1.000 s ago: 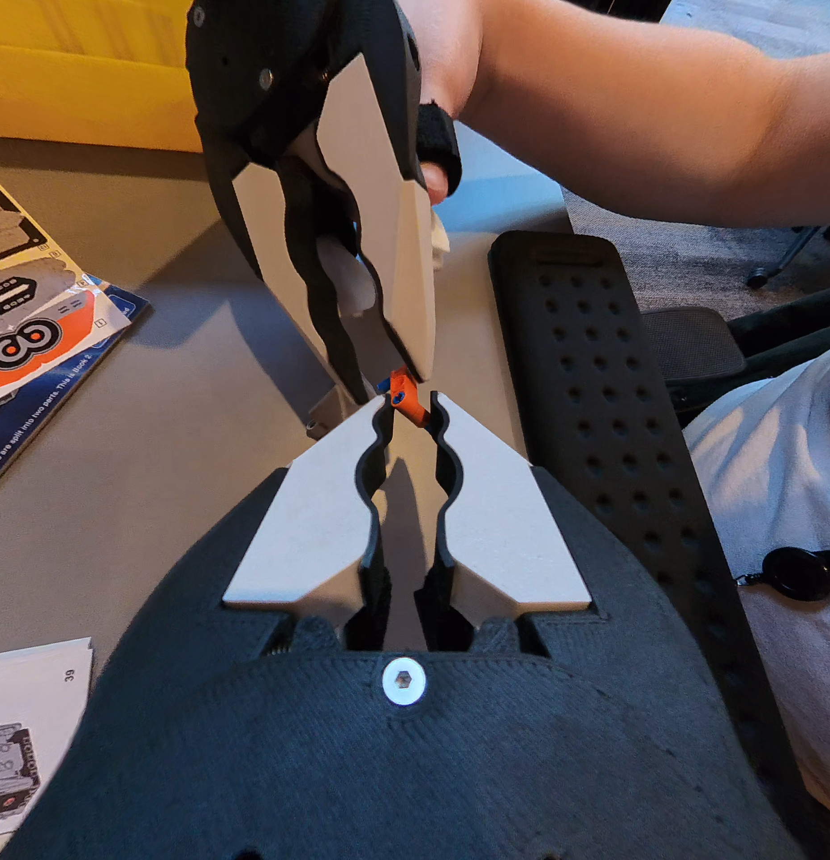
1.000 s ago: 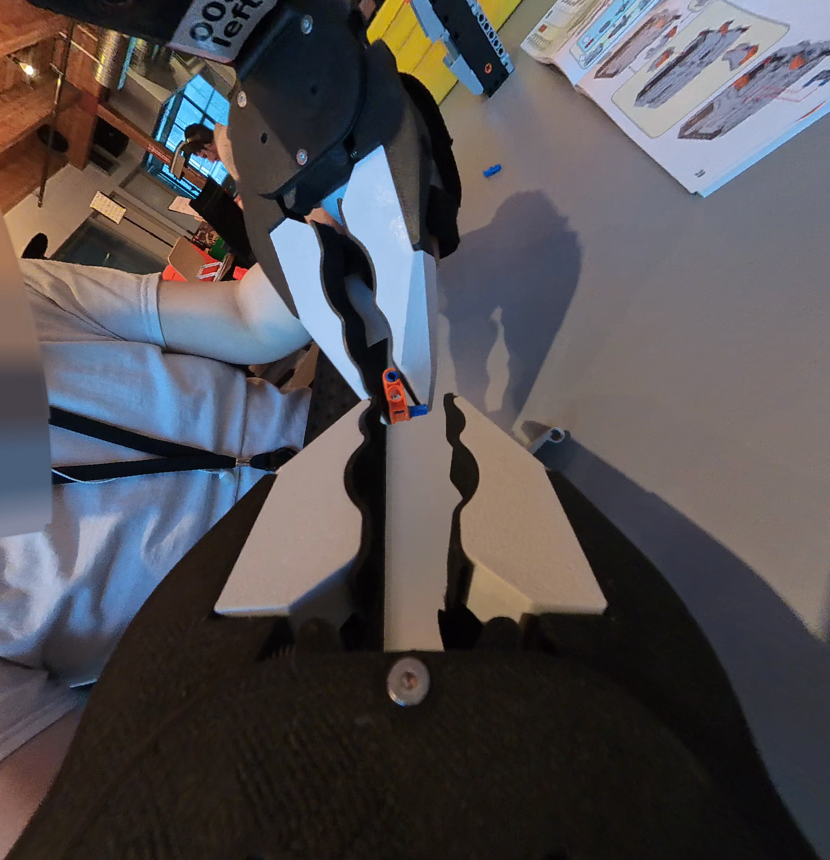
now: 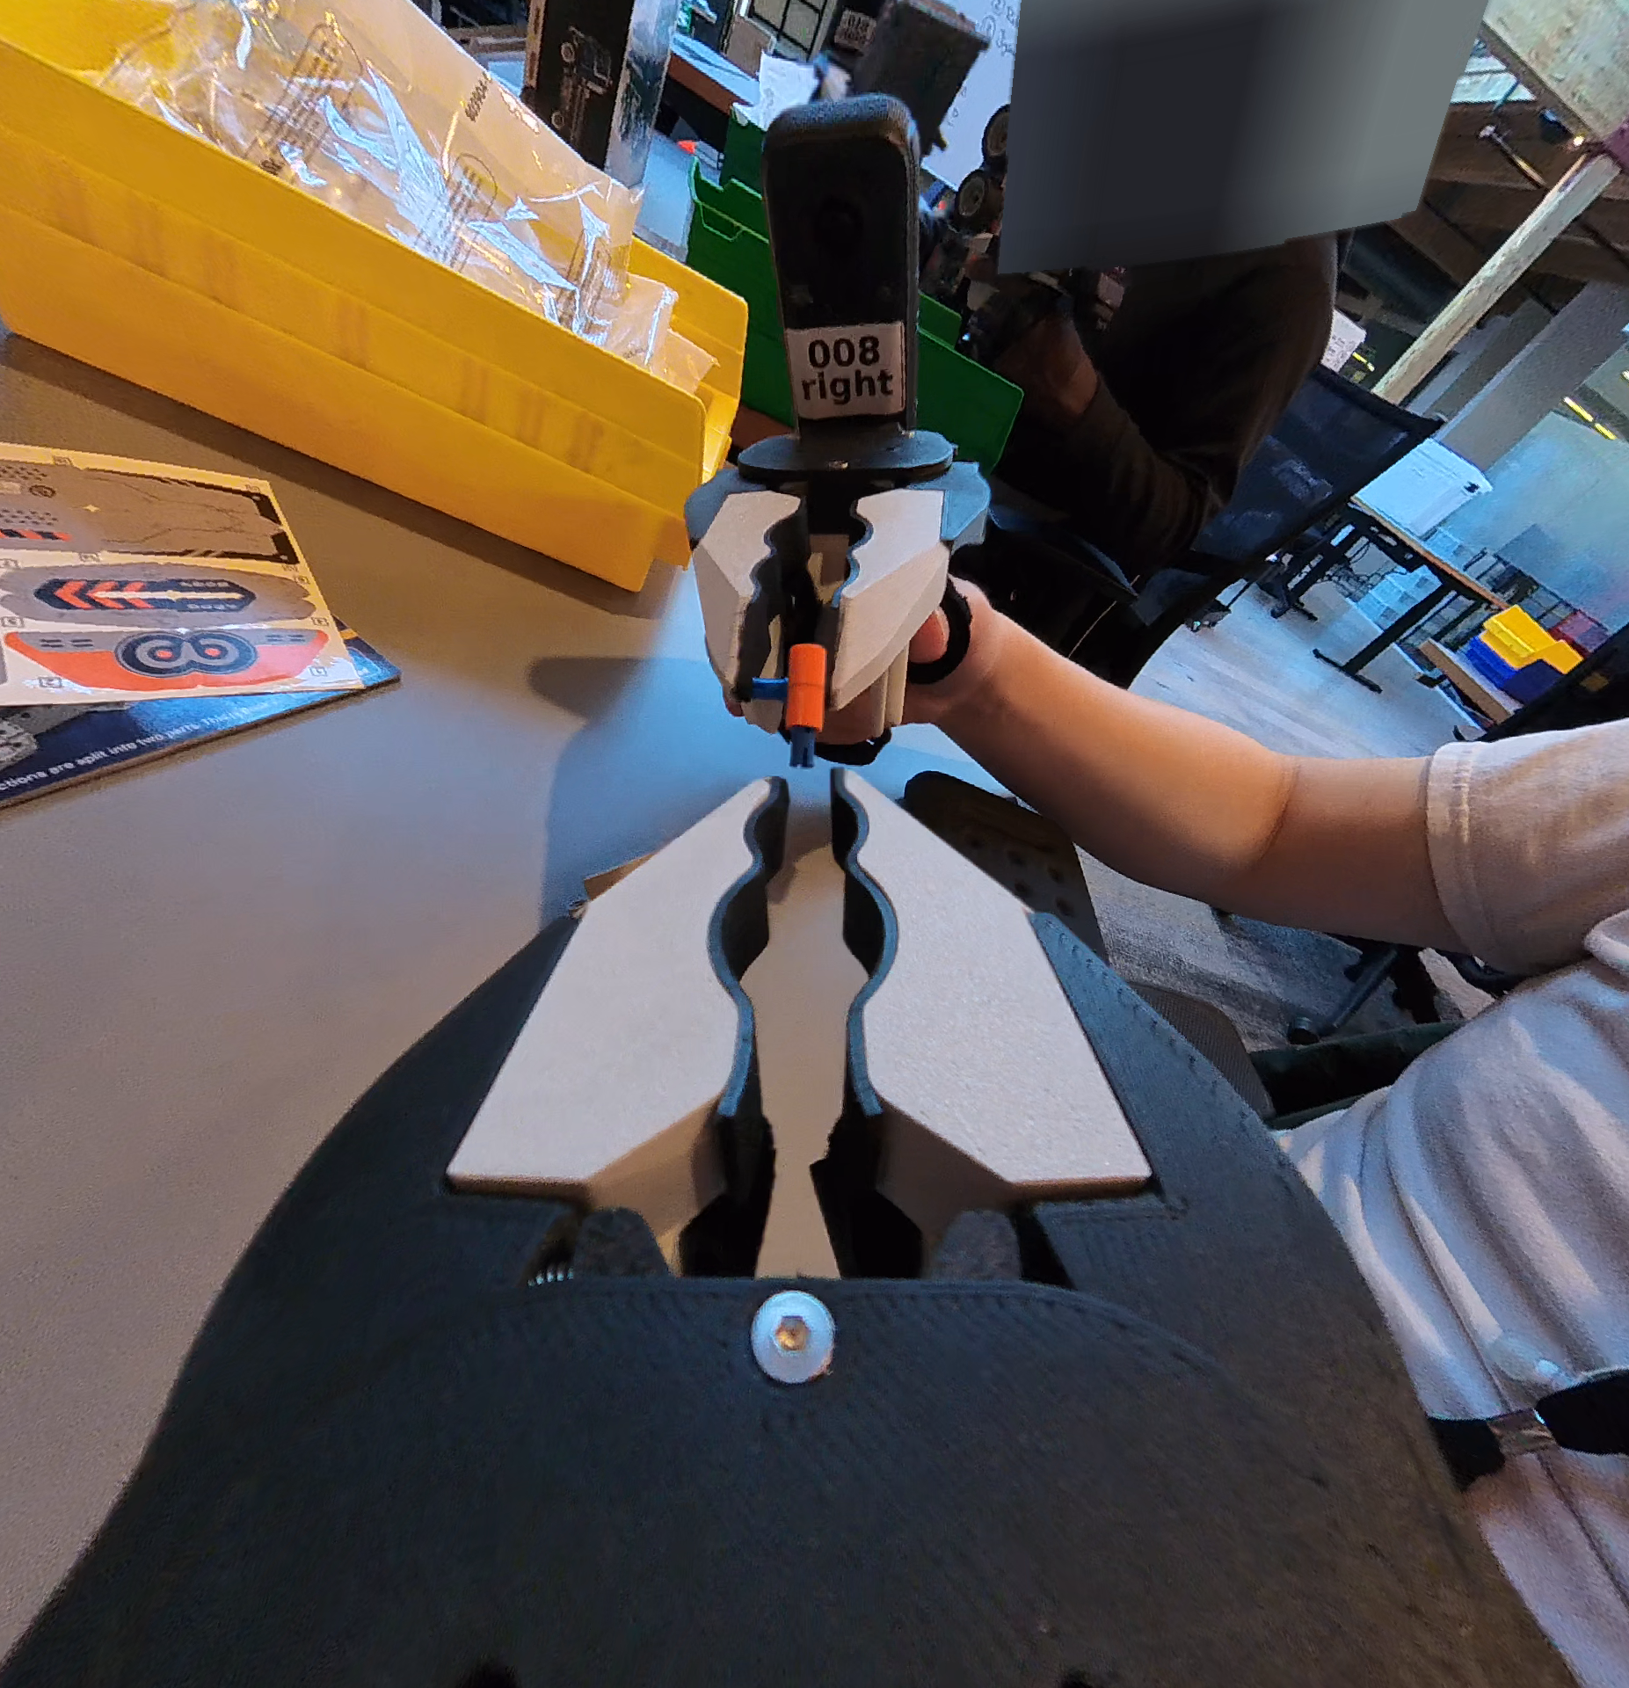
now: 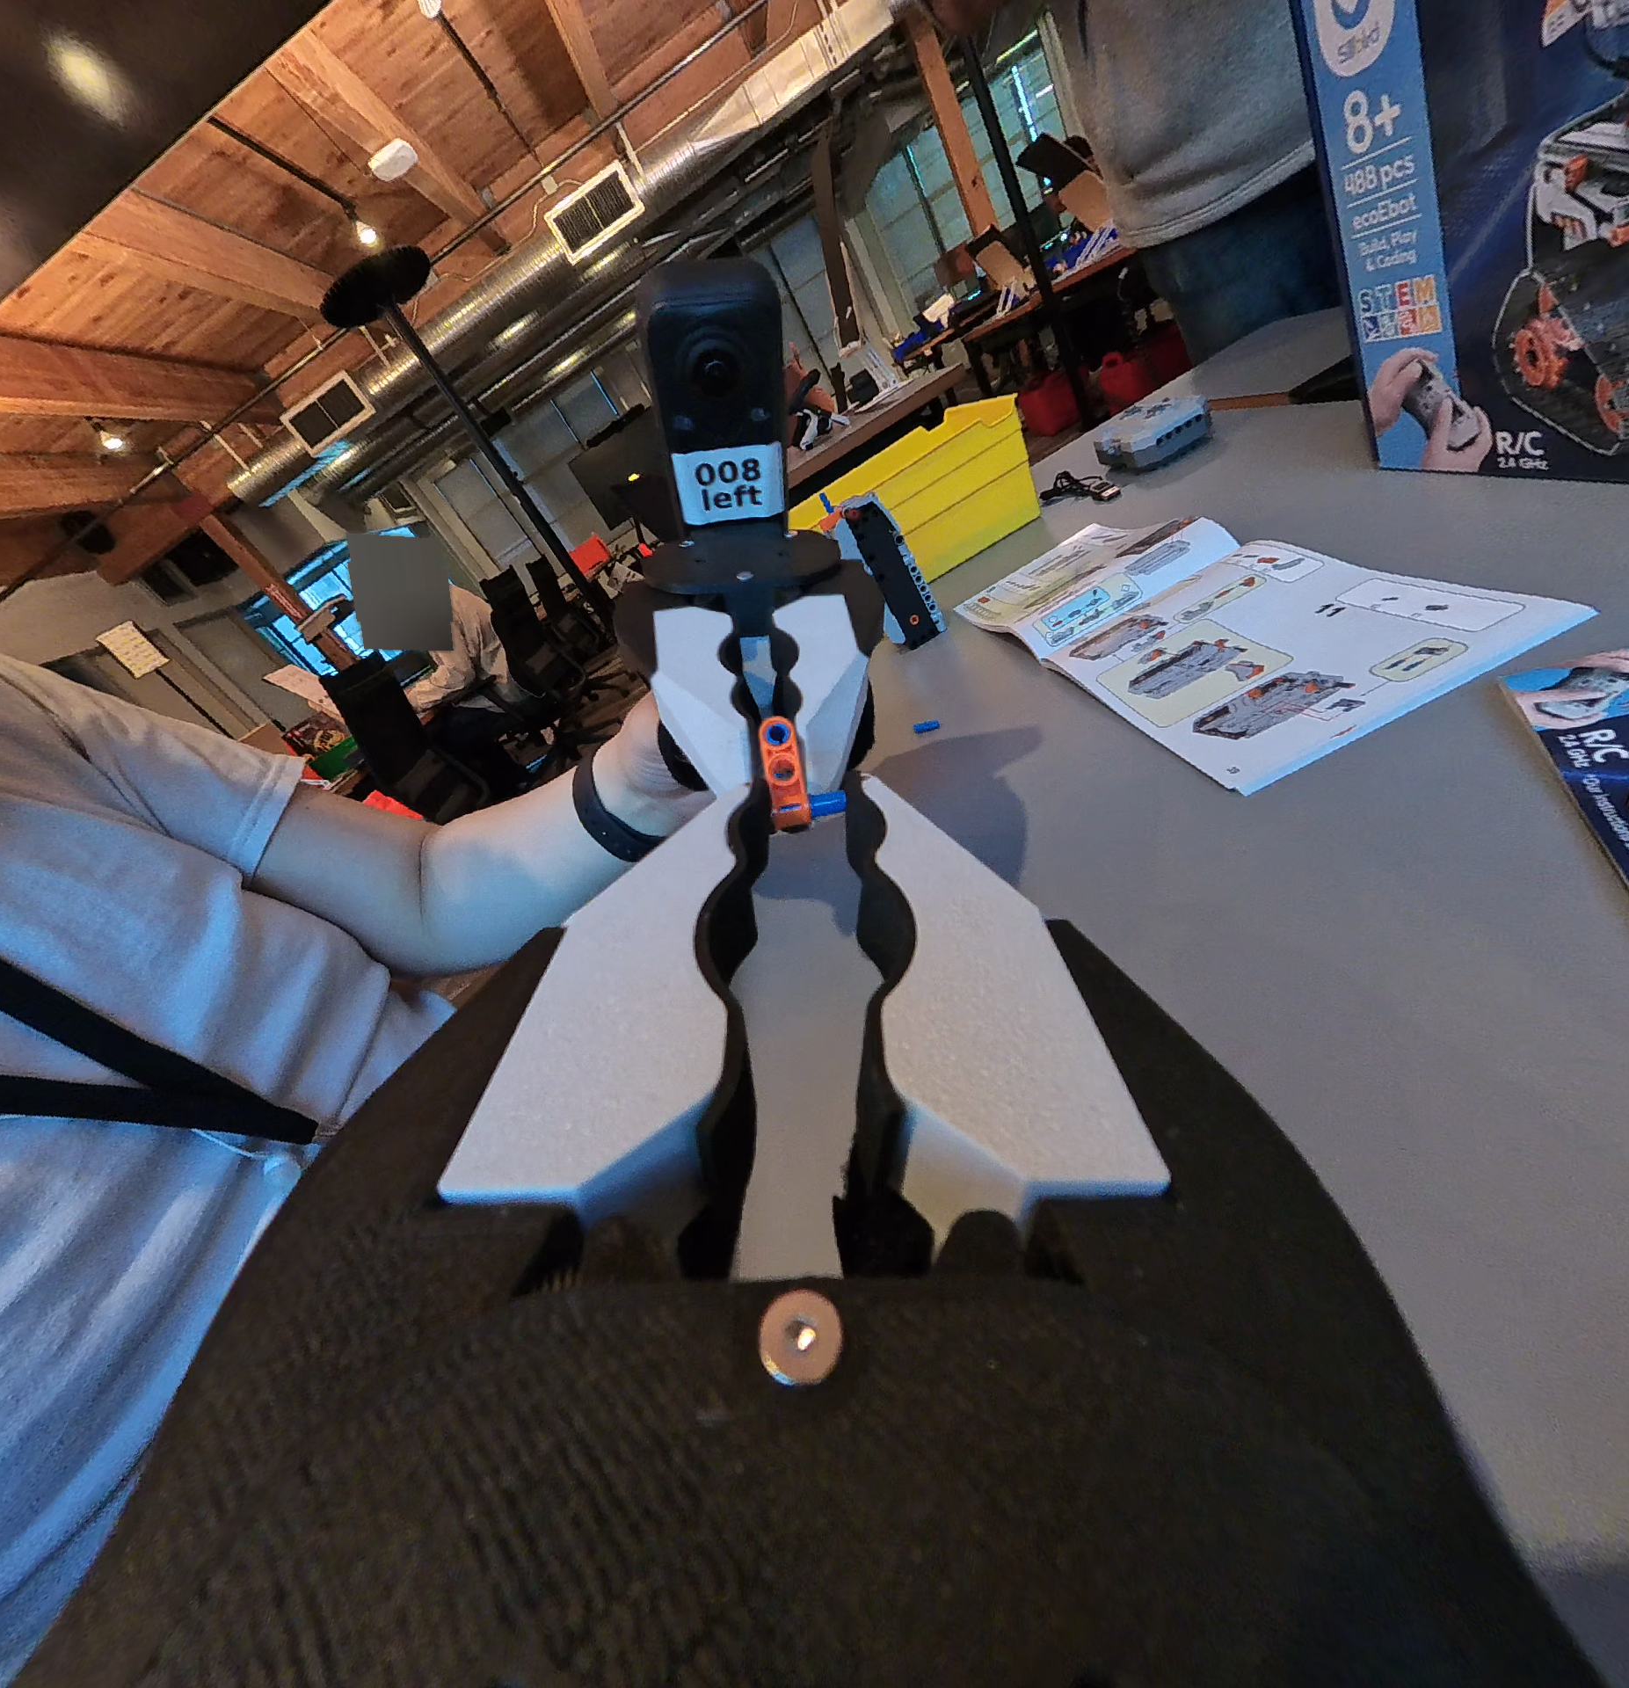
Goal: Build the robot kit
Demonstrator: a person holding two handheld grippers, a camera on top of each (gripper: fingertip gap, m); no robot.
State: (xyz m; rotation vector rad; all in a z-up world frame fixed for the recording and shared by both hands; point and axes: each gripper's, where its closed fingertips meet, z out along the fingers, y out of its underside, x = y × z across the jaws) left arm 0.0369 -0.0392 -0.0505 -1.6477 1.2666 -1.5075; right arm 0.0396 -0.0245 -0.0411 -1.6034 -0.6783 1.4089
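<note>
One orange beam (image 3: 805, 683) carrying blue pins (image 3: 799, 749) was clamped in the right gripper (image 4: 797, 804), at 12 o'clock just beyond the left gripper (image 3: 803, 784), whose narrowly parted jaws held nothing. A yellow bin (image 3: 381, 365) stood at 10 o'clock on the grey table (image 3: 244, 913).

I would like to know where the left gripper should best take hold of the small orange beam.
Probably by the free holed end of the orange beam, coming straight from the front, opposite the right gripper. That end sticks out past the right gripper's tips towards the left gripper, while the held end carries a blue pin sideways, so closing on the bare end avoids it.
</note>
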